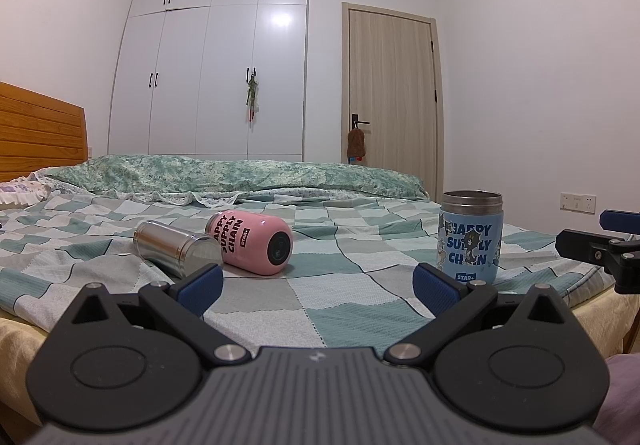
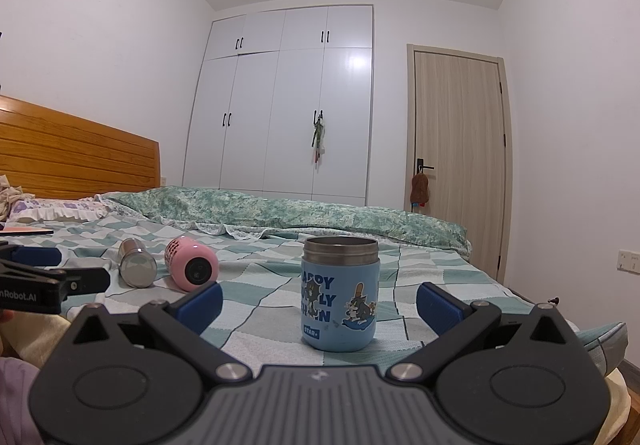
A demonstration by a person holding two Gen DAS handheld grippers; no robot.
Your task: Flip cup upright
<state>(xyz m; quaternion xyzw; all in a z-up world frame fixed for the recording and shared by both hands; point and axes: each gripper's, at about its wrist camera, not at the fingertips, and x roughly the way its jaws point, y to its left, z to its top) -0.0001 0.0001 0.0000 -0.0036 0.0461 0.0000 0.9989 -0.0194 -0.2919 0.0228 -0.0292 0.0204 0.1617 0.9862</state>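
Observation:
A blue cup with a steel rim stands upright on the checked bed sheet; in the right wrist view the blue cup is straight ahead, just beyond my fingers. A pink cup lies on its side, its base toward me, and also shows in the right wrist view. A steel cup lies on its side beside it, touching or nearly so, seen too in the right wrist view. My left gripper is open and empty. My right gripper is open and empty.
A folded green quilt lies across the far side of the bed. A wooden headboard is at left. A white wardrobe and a door stand behind. The bed edge drops off at right.

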